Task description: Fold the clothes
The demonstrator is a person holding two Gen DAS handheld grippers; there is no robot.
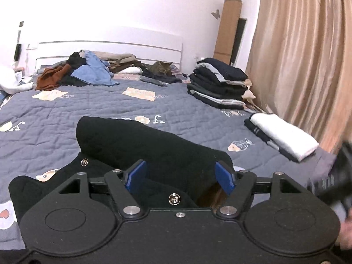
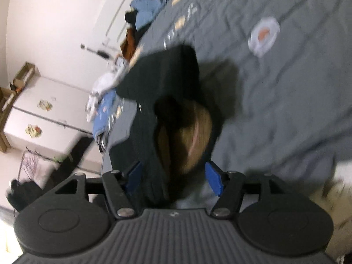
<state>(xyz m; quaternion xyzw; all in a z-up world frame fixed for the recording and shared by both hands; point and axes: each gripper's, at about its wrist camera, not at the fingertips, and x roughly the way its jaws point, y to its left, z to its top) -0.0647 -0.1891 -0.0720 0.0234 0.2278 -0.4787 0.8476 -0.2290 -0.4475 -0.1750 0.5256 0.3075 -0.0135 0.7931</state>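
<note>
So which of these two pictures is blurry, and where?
Left wrist view: mostly sharp, smeared only at the right edge beside the beige pleated curtain. Right wrist view: motion-blurred throughout, softening the black snap-button garment and grey quilted bedspread.

My left gripper [image 1: 180,177] points slightly downward, its blue fingers [image 1: 136,176] spread apart with neither pressing on anything. My right gripper [image 2: 173,179] is rolled sideways and likewise tilted down, its fingers [image 2: 213,179] parted with no contact at the pads. The right wrist view is motion-blurred.
</note>
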